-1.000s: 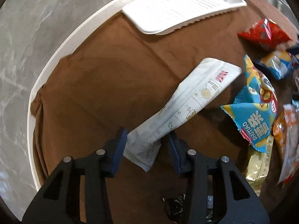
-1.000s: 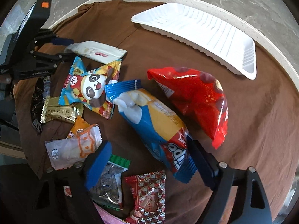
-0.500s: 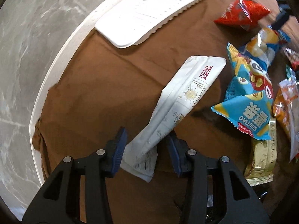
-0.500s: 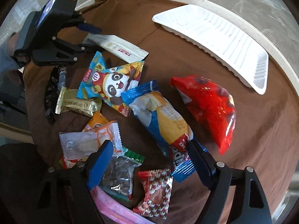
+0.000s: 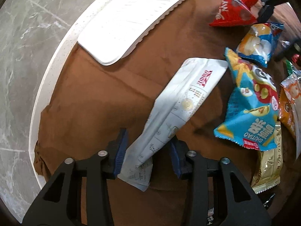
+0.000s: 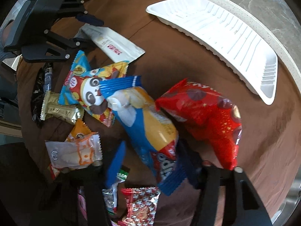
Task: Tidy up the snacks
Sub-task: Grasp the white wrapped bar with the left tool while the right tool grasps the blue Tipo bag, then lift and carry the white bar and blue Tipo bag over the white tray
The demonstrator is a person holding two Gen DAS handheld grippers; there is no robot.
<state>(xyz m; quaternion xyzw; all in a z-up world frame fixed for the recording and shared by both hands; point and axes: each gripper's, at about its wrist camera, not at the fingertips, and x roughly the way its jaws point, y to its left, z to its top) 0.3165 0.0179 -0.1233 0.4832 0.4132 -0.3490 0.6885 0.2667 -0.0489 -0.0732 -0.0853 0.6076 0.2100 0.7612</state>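
Brown-clothed surface (image 5: 105,98), white tray (image 5: 139,18) ahead | left claw (image 5: 147,153) just closing, clamps white packet (image 5: 180,101) | right claw (image 6: 150,160) closing around blue bun pack (image 6: 146,128), contact unclear | risk: end-held packet droops, slips before tray

My left gripper (image 5: 147,155), jaws just closing, pinches a long white paper snack pouch (image 5: 180,111) | brown cloth (image 5: 105,98) beneath | ribbed white plastic tray (image 5: 135,20) beyond | bright snack packets at right

Round table (image 5: 56,60), brown cloth (image 5: 105,101), seemingly marble floor (image 5: 24,37).
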